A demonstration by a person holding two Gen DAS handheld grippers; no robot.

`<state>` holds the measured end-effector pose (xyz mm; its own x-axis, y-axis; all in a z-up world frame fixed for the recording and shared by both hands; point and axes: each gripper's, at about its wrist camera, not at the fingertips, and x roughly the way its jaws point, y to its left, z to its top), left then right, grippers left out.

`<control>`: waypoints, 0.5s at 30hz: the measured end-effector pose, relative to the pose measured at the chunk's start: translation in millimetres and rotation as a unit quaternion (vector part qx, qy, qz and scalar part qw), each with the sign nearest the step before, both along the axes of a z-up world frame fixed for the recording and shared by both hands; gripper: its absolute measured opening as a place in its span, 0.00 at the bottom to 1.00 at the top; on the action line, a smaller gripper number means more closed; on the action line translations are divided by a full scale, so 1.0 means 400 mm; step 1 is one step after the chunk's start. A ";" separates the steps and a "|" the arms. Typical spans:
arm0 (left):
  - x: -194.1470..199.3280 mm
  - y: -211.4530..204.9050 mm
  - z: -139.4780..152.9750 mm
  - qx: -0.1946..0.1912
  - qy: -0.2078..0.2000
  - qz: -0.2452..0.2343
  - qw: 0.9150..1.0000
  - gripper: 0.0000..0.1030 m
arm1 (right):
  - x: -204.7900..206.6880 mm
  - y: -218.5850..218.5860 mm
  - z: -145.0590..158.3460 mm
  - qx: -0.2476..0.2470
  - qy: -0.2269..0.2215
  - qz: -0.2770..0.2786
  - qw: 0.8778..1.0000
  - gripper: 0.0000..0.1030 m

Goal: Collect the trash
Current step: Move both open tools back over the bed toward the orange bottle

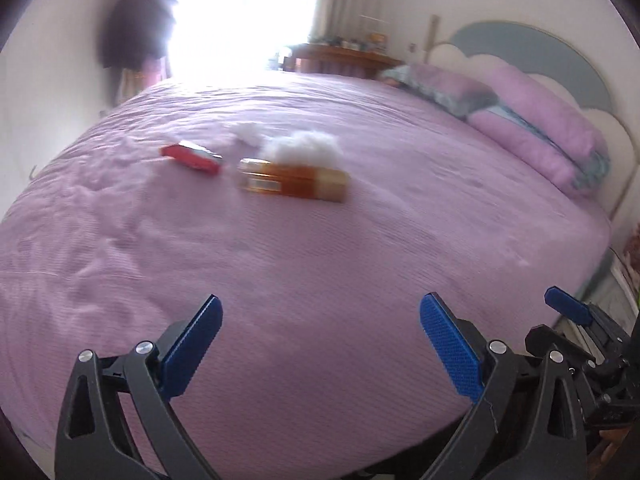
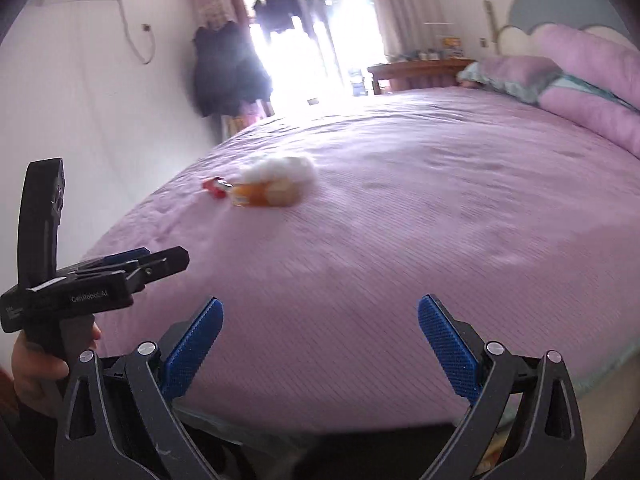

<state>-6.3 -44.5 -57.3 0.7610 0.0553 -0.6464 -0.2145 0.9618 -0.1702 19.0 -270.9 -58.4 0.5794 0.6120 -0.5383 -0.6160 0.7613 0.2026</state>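
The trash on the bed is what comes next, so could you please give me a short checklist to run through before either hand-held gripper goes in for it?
1. Left hand-held gripper open and empty: ok, nothing between the blue pads.
2. Right hand-held gripper open and empty: ok.
3. Trash in view: ok; red wrapper, orange bottle lying on its side, and white tissue wad sit together on the purple bedspread.
4. Path across the bedspread clear: ok.
5. Grippers clear of each other: ok, side by side, apart.
6. Bin for the trash located: cannot tell, none in either view.
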 end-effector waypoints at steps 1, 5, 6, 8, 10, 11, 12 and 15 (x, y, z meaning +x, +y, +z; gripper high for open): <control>-0.002 0.019 0.005 0.002 0.000 0.010 1.000 0.96 | 0.006 0.026 0.005 -0.003 -0.003 0.009 1.000 0.92; 0.001 0.064 0.023 0.009 -0.002 0.026 1.000 0.96 | 0.037 0.123 0.020 -0.007 -0.007 0.038 0.999 0.92; -0.004 0.079 0.023 0.012 -0.003 0.027 1.000 0.96 | 0.046 0.145 0.023 -0.012 -0.010 0.044 0.999 0.92; -0.009 0.095 0.026 0.020 -0.003 0.030 0.999 0.96 | 0.054 0.178 0.022 -0.019 -0.013 0.050 0.998 0.92; -0.003 0.103 0.024 0.023 -0.002 0.033 0.999 0.96 | 0.051 0.205 0.022 -0.031 -0.016 0.056 0.998 0.92; 0.006 0.109 0.022 0.021 -0.001 0.033 0.999 0.96 | 0.054 0.211 0.021 -0.036 -0.020 0.057 0.998 0.92; 0.009 0.114 0.018 0.018 0.000 0.034 0.999 0.96 | 0.056 0.217 0.022 -0.039 -0.025 0.058 0.997 0.92; 0.031 0.144 0.002 0.014 0.004 0.044 0.999 0.96 | 0.064 0.231 0.021 -0.038 -0.034 0.066 0.997 0.92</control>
<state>6.0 13.0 -56.3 0.7470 0.1393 -0.6500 -0.2989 0.9437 -0.1413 44.6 -178.6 -50.2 0.5329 0.6442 -0.5486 -0.7220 0.6843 0.1022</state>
